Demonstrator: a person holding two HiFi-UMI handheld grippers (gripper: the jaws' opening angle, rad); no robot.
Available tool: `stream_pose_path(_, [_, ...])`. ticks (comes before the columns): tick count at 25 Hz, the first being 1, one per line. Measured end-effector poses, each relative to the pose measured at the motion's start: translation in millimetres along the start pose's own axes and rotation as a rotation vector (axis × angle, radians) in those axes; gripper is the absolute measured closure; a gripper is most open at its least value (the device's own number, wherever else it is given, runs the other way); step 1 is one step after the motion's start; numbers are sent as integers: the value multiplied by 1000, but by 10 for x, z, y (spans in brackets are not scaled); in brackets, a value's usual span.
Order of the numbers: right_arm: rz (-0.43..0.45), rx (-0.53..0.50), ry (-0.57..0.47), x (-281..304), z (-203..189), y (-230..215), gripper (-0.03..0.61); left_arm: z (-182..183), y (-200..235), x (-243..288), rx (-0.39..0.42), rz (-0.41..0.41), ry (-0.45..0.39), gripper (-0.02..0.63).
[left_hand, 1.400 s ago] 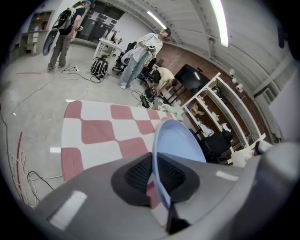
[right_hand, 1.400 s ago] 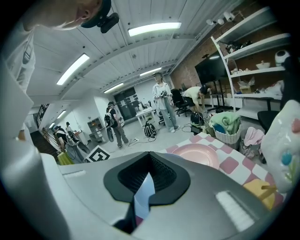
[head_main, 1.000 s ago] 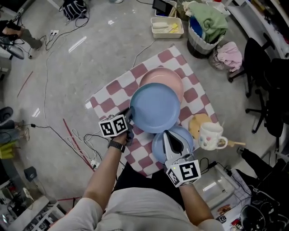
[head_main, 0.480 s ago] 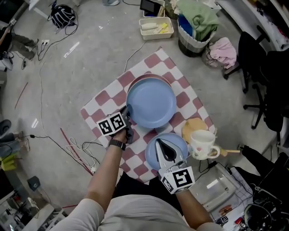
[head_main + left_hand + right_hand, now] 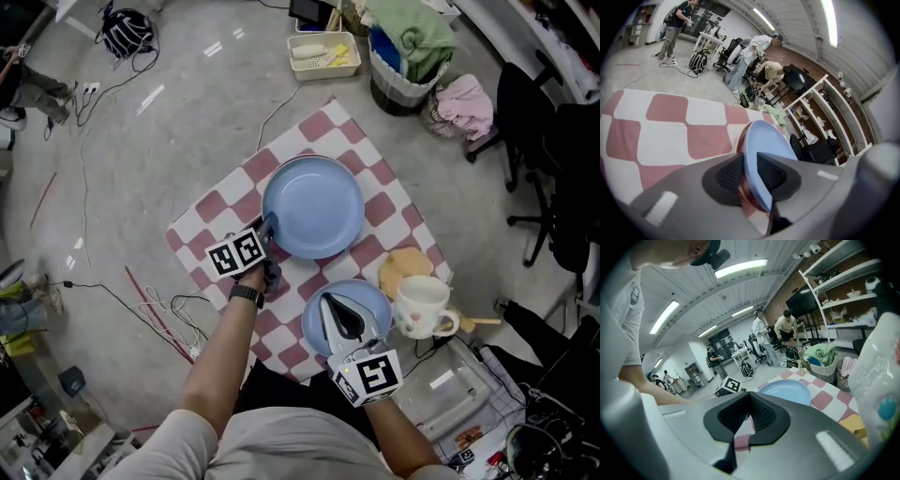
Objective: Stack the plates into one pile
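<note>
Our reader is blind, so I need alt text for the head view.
The left tongs grip the rim of a large blue plate over a checkered cloth. The right tongs, shut, hover over a smaller blue plate beside a mug.

Lab workshop: shelving [image 5: 843, 273], floor cables [image 5: 164, 302]

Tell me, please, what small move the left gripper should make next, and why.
Probably open the left gripper and release: its fingers are clamped on the rim of the large blue plate, which appears to lie squarely over the pink plate, with only a sliver of pink showing underneath.
</note>
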State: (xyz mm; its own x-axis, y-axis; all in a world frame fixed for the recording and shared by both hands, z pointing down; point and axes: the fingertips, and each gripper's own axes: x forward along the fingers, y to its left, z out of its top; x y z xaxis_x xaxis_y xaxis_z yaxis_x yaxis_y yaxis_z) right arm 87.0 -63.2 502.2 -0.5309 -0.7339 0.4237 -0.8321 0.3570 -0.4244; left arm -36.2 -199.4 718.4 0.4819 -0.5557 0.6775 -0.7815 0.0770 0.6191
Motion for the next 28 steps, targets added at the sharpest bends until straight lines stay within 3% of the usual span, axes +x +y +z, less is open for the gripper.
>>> stream_pose_path(8, [15,-14,2,4,34,93,569,39,104,-100,71,53,-2,552])
stream_pose_path(18, [12,-48,-26,-84,124,290,569,-39,-31,-516,134,31,-25,554])
stream_pose_path(28, [-6,-62,-31,-273,-49,456,569,-799,-85,-874,173,-26,65,562])
